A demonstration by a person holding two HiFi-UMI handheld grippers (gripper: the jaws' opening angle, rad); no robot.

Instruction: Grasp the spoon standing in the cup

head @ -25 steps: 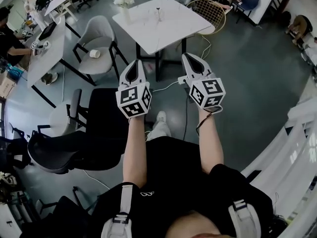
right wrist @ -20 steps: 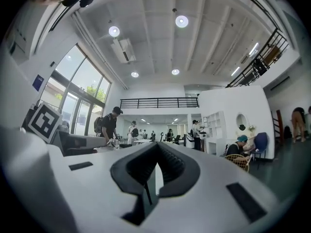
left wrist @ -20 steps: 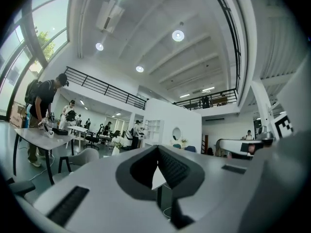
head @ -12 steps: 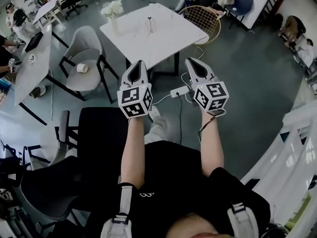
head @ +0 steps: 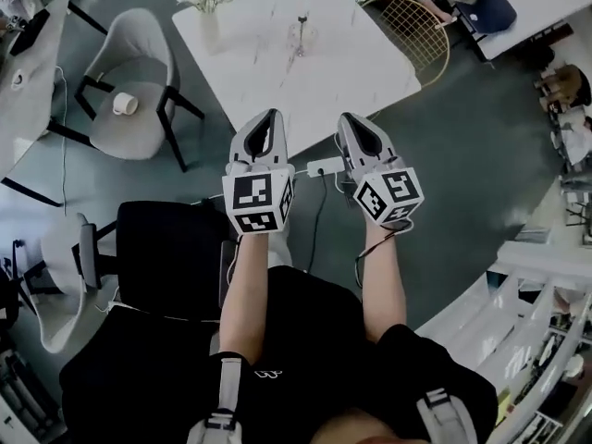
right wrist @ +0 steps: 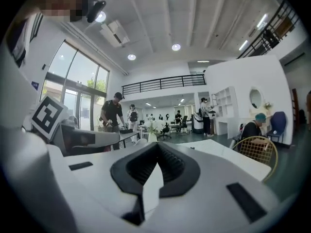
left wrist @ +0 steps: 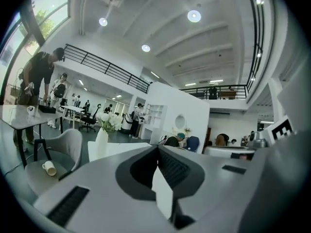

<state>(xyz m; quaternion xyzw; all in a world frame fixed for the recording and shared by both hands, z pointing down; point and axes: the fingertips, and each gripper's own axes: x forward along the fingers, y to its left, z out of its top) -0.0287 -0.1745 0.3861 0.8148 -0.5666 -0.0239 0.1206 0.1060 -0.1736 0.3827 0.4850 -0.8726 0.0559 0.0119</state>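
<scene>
Since a second ago the white table has slid down the head view toward the person, and both grippers' tips now lie over its near edge instead of short of it. The left gripper's (head: 265, 118) two jaws are pressed together, their ribbed dark pads meeting along one seam with nothing between them (its own view shows this plainly). The right gripper (head: 351, 120) is likewise closed tip to tip and empty. Each has a pale grey, wedge-shaped plastic shell and one cube with black-and-white square markers at its back. Two bare forearms reach straight forward, roughly parallel, holding the grippers level and apart.

On the table (head: 259, 63) (square, white, marble-veined) stands one clear glass cup (head: 298, 37) holding the spoon (head: 302, 18), which shows only as a thin dark upright stick. It is well apart from both grippers. One white vase (head: 209, 28) of white flowers stands near the table's far left corner. Beside the table are one gold wire chair (head: 416, 30) and one grey shell chair (head: 139, 40) with a paper cup (head: 123, 104) on its seat.
</scene>
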